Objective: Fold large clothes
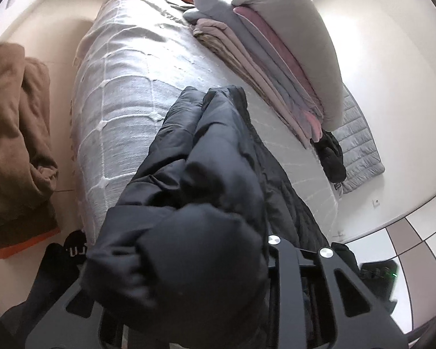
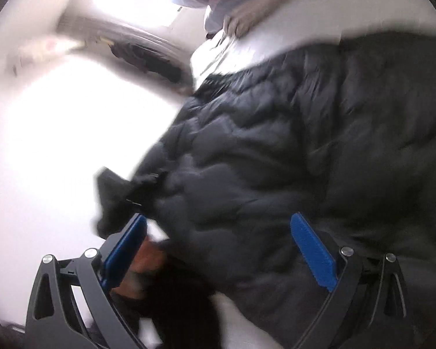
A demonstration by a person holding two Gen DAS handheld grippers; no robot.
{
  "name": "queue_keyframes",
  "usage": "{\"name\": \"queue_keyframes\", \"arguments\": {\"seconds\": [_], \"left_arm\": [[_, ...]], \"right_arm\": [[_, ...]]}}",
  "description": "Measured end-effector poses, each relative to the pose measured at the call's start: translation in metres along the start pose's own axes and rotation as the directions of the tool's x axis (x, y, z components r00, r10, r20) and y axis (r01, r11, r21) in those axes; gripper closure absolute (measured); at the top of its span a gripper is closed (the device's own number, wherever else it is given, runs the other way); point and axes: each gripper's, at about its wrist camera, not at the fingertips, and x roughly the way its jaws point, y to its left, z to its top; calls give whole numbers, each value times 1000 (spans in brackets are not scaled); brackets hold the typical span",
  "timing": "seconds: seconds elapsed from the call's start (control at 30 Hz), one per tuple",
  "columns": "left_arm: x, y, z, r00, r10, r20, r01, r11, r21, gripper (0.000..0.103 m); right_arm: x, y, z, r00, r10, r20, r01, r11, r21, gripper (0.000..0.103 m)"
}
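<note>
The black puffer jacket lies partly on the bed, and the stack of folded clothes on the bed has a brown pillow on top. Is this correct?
Not quite: the pillow on the stack of folded clothes is grey, not brown, as the left wrist view shows. The black puffer jacket does lie partly on the bed.

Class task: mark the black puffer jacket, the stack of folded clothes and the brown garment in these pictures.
black puffer jacket (image 2: 276, 151): right wrist view, on its quilted middle.
stack of folded clothes (image 1: 264, 49): left wrist view, on the layered edges.
brown garment (image 1: 11, 133): left wrist view, on its bunched middle.
</note>
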Motion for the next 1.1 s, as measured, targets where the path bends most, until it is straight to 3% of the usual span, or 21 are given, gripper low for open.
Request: {"name": "queue_keyframes", "arguments": {"seconds": [0.03, 0.1, 0.13, 0.23, 0.3, 0.37, 0.43, 0.47, 0.53, 0.57, 0.63, 0.7, 0.77, 0.8, 0.87, 0.9, 0.93, 0.97, 1.0, 1.03, 1.1], "left_arm": [[-1, -2, -1, 1000, 3, 1, -3, 1000, 3, 80], [-3, -6, -2, 1000, 13, 4, -13, 1000, 15, 82], [-4, -10, -3, 1000, 23, 5, -23, 999, 26, 83], [-4, -15, -4, 999, 52, 5, -52, 998, 44, 86], [-6, -22, -6, 997, 72, 12, -72, 996, 54, 88], [-10, -29, -7, 997, 78, 26, -80, 995, 67, 90], [-16, -38, -7, 996, 76, 46, -80, 993, 84, 90], [-20, -43, -7, 996, 75, 54, -80, 992, 99, 90], [-25, -55, -9, 995, 72, 70, -81, 988, 129, 91], [-29, -62, -10, 995, 66, 80, -77, 986, 145, 91], [-36, -82, -14, 994, 46, 104, -65, 980, 187, 91], [-40, -113, -23, 991, 29, 127, -62, 962, 266, 91], [-46, -153, -37, 988, 15, 156, -74, 923, 377, 91], [-47, -168, -42, 987, 8, 162, -76, 905, 419, 91], [-47, -206, -59, 987, -7, 163, -80, 850, 521, 91], [-46, -219, -65, 987, -12, 161, -80, 830, 553, 91], [-43, -234, -73, 988, -18, 154, -76, 806, 586, 91], [-37, -254, -84, 990, -27, 138, -66, 775, 629, 91], [-33, -265, -92, 991, -31, 127, -59, 757, 651, 91], [-25, -281, -104, 994, -35, 105, -46, 728, 684, 91], [-6, -308, -129, 998, -40, 55, -14, 676, 737, 91]], "right_arm": [[-8, 5, -4, 991, -129, 34, 131, 989, -66, 7], [-13, 7, -7, 898, -423, 124, 439, 881, -178, 7], [-9, 4, -9, 845, -516, 140, 534, 819, -209, 7], [24, -11, -16, 747, -661, 67, 647, 701, -299, 6], [35, -11, -23, 723, -682, 112, 676, 665, -317, 6], [36, -9, -23, 713, -692, 113, 686, 655, -318, 6], [30, -4, -24, 750, -654, 99, 650, 701, -293, 6], [14, 2, -24, 776, -613, 150, 629, 733, -257, 6], [-1, 11, -25, 752, -620, 225, 660, 710, -247, 6], [4, 7, -25, 742, -639, 203, 670, 698, -252, 6], [34, -11, -29, 693, -711, 120, 706, 637, -310, 5], [44, -8, -36, 674, -718, 173, 728, 605, -323, 5], [39, -6, -31, 696, -704, 139, 706, 636, -312, 6], [26, -8, -28, 757, -642, 119, 647, 713, -272, 6], [-11, -17, -17, 895, -431, 114, 443, 888, -120, 6], [-35, -27, -13, 959, -252, 131, 257, 966, -21, 6], [-60, -41, -11, 984, -53, 173, 41, 997, 73, 6], [-75, -50, -10, 977, 55, 208, -83, 989, 126, 6], [-97, -65, -10, 950, 167, 263, -220, 958, 186, 6], [-119, -78, -10, 929, 214, 303, -285, 934, 217, 6], [-154, -95, -15, 902, 233, 363, -331, 913, 238, 6]]}}
